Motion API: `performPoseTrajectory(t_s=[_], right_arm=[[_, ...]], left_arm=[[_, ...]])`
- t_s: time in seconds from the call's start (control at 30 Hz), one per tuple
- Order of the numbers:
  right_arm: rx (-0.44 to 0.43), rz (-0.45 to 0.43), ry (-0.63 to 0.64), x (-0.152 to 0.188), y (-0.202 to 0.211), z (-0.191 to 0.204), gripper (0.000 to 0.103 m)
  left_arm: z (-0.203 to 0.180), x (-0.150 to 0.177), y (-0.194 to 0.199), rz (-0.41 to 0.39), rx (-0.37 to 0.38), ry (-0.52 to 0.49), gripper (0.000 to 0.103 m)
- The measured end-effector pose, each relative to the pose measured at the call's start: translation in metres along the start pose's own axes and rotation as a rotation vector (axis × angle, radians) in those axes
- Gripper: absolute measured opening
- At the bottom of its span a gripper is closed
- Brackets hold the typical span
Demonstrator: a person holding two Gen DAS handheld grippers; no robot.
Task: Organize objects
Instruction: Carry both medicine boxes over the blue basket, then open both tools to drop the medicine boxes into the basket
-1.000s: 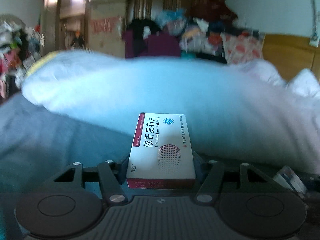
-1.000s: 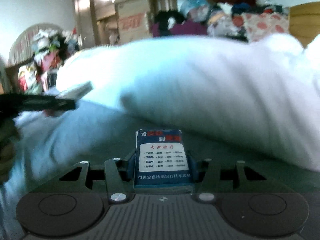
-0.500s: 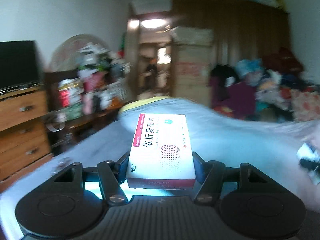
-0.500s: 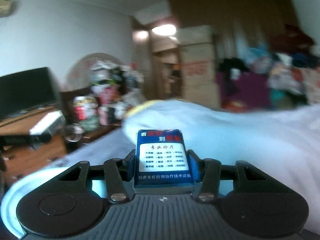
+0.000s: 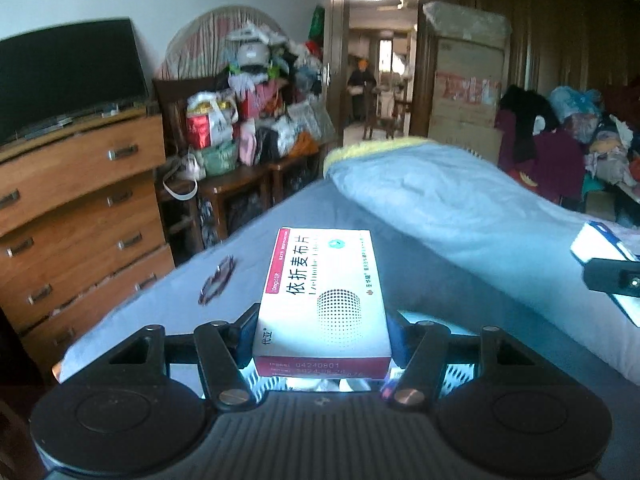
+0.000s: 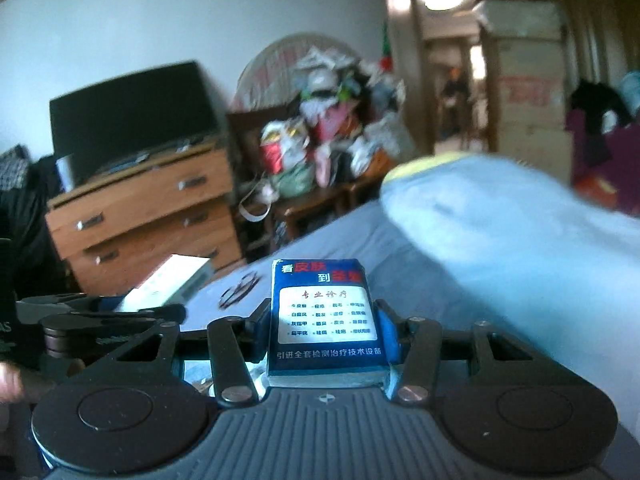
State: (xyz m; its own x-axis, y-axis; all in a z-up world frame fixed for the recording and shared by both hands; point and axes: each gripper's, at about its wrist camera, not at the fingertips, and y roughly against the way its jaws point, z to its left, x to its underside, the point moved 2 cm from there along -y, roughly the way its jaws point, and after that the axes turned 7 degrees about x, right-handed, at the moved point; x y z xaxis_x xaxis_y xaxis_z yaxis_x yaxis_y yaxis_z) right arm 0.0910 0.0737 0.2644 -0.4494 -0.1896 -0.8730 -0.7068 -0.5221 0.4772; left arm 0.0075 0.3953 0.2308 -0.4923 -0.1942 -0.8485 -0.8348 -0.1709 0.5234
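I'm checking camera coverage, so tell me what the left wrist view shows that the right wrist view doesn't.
Only the left wrist view shows the top of the white medicine box clamped in the left gripper, with the right gripper's blue packet at its right edge.

Only the right wrist view shows the face of the blue packet clamped in the right gripper, with the white box seen edge-on at left, and part of a hand.

Both show the bed, the small dark item lying on it, the quilt, dresser, television and doorway.
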Motion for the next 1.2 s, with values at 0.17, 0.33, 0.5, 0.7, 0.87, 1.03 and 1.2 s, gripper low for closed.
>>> performPoseTrajectory(t_s=[0.17, 0.33, 0.5, 0.7, 0.87, 1.03, 1.2], right_arm=[[-0.025, 0.100, 0.029, 0.000, -0.026, 0.027, 0.052], [-0.017, 0.141, 0.049, 0.003, -0.035, 0.049, 0.052], [-0.017, 0.150, 0.048, 0.003, -0.039, 0.050, 0.052], [-0.013, 0.156, 0.053, 0.007, -0.043, 0.052, 0.052], [-0.012, 0.166, 0.051, 0.011, -0.047, 0.051, 0.052], [-0.006, 0.164, 0.048, 0.014, -0.049, 0.050, 0.056], [0.010, 0.127, 0.052, 0.016, -0.044, 0.048, 0.095]], left_arm=[[0.010, 0.014, -0.023, 0.050, 0.022, 0.019, 0.063], [0.009, 0.025, -0.047, 0.088, 0.033, 0.030, 0.063], [0.012, 0.029, -0.053, 0.098, 0.034, 0.036, 0.063], [0.011, 0.030, -0.053, 0.100, 0.037, 0.035, 0.063], [0.012, 0.032, -0.057, 0.103, 0.036, 0.030, 0.063], [0.013, 0.035, -0.063, 0.116, 0.036, 0.024, 0.063], [0.010, 0.036, -0.061, 0.095, 0.022, 0.014, 0.082]])
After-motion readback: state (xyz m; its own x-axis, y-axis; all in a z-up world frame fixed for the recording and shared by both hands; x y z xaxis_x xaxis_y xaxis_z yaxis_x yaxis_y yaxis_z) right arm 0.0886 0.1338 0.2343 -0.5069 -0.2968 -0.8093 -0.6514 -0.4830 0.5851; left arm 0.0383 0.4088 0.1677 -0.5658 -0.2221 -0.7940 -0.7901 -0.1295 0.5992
